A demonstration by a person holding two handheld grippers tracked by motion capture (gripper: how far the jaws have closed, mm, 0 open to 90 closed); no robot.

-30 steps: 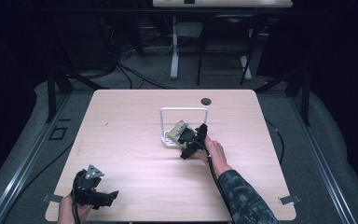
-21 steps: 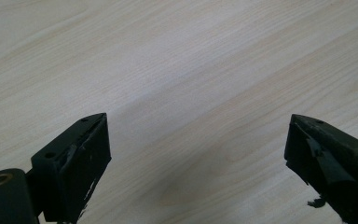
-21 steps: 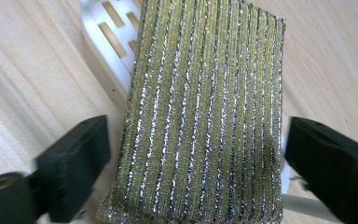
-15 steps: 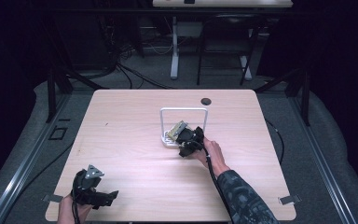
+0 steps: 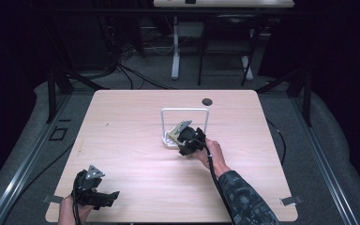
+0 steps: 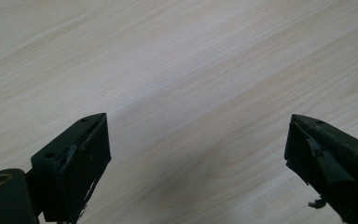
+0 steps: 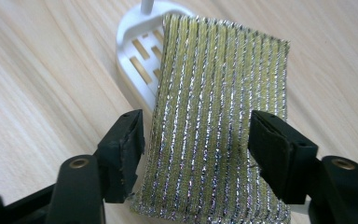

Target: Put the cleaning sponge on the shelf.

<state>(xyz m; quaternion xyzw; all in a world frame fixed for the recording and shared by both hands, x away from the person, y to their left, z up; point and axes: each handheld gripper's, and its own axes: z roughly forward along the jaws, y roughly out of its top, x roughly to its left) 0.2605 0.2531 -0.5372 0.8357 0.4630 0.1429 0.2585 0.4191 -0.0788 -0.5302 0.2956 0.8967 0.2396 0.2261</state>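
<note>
A gold-and-silver striped sponge (image 7: 214,116) sits between the jaws of my right gripper (image 7: 198,140), which press on its two long sides. The sponge (image 5: 182,126) is tilted, its far end up over the slotted base of a white wire-framed rack (image 7: 135,46). From above, the rack (image 5: 185,110) stands at the middle of the table with the right gripper (image 5: 184,136) at its near side. My left gripper (image 5: 104,196) rests at the table's front left corner. Its jaws are wide apart over bare wood, so the left gripper (image 6: 196,144) is open and holds nothing.
The light wooden table (image 5: 122,140) has a small black round grommet (image 5: 207,101) near its far edge, behind the rack. A cable (image 5: 215,176) trails from the right gripper along the camouflage sleeve. Dark floor and stand legs surround the table.
The right gripper has shifted slightly left at the rack, and the sponge's far end has tipped up. The left gripper has stayed put.
</note>
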